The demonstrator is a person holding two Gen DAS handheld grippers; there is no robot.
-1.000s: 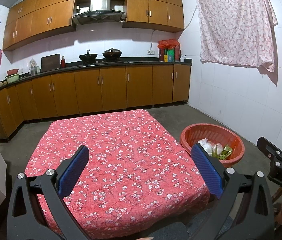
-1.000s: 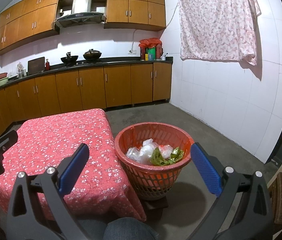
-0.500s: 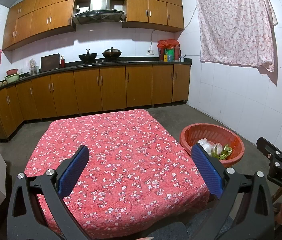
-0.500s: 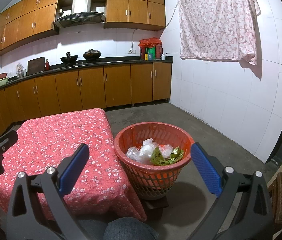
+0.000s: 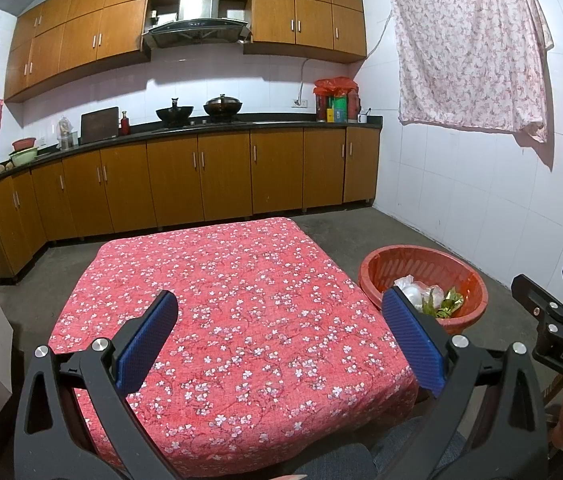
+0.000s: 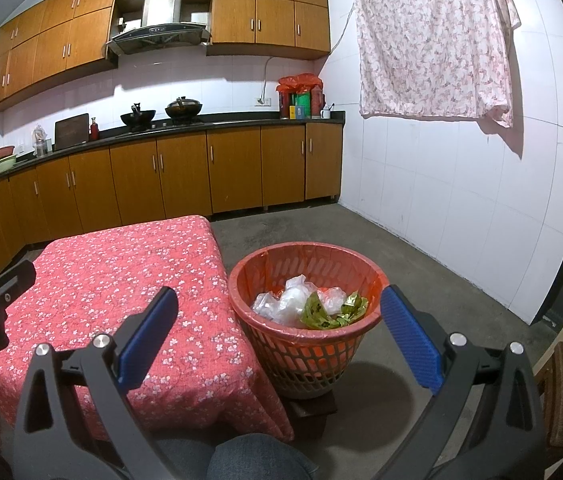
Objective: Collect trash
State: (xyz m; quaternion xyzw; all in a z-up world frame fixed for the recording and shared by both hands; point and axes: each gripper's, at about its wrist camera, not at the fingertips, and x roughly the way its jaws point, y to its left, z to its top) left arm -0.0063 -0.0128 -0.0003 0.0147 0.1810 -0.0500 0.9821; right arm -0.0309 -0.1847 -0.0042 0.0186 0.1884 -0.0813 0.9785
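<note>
Brown wooden kitchen cabinets (image 5: 209, 176) line the far wall behind a low table under a red cloth printed with small white flowers (image 5: 241, 312); I hold my left gripper (image 5: 279, 340) above the near part of that cloth, blue pads spread wide, nothing between them; the round orange plastic lattice basket (image 6: 305, 344) stands on the concrete floor just beside the table's right edge, ahead of my right gripper (image 6: 277, 332) and framed between its wide-open, empty fingers; crumpled clear plastic bags (image 6: 289, 304) and green foil wrappers (image 6: 321, 312) lie inside the basket; from the left wrist view the basket sits to the right of my left gripper, partly behind its right pad (image 5: 411, 340).
</note>
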